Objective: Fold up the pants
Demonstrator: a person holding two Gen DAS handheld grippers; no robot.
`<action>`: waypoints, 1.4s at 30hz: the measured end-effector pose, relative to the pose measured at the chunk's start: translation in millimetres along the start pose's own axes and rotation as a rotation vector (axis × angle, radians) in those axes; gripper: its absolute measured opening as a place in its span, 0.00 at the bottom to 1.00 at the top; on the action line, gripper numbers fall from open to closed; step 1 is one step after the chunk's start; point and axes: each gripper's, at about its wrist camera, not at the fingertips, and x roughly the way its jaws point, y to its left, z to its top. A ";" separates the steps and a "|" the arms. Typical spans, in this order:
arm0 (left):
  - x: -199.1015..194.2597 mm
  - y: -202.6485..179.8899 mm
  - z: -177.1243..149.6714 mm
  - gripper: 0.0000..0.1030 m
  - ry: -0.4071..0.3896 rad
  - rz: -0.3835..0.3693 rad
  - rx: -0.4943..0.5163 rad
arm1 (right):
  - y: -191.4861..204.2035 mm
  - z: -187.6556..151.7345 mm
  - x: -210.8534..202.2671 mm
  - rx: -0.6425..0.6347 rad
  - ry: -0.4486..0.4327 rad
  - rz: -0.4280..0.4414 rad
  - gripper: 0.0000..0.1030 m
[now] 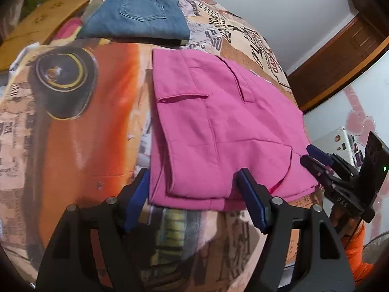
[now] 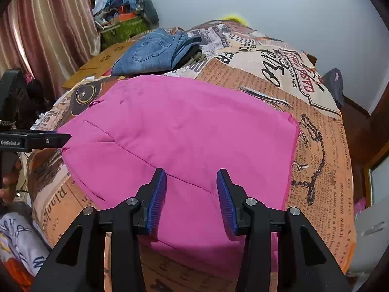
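Pink pants (image 1: 218, 126) lie folded into a flat rectangle on the printed bed cover (image 1: 73, 121). They also fill the middle of the right wrist view (image 2: 175, 133). My left gripper (image 1: 194, 177) is open, its blue pads on either side of the near folded edge, holding nothing. My right gripper (image 2: 192, 177) is open just above the near part of the pink pants. It shows from the side in the left wrist view (image 1: 307, 153) at the right edge of the pants. The left gripper shows in the right wrist view (image 2: 65, 137) at the pants' left edge.
Folded blue jeans (image 1: 138, 14) lie at the far end of the bed, also seen in the right wrist view (image 2: 155, 51). A cardboard box (image 2: 102, 60) and cluttered baskets (image 2: 121, 24) stand beyond the bed on the left. A dark garment (image 2: 334, 85) hangs at the right bed edge.
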 end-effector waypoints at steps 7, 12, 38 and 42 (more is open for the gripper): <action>8.6 -2.6 15.0 0.56 -0.005 -0.023 0.014 | -3.6 -1.5 0.8 0.026 0.000 0.019 0.41; -2.9 -11.3 15.0 0.30 -0.043 0.024 0.077 | -2.4 0.3 0.3 0.039 0.011 0.020 0.42; -70.8 -152.0 37.5 0.12 -0.327 0.152 0.584 | 34.3 30.6 24.7 0.040 0.017 0.179 0.42; -67.9 -168.7 37.3 0.11 -0.322 0.146 0.628 | 13.0 24.2 3.5 0.082 -0.015 0.165 0.42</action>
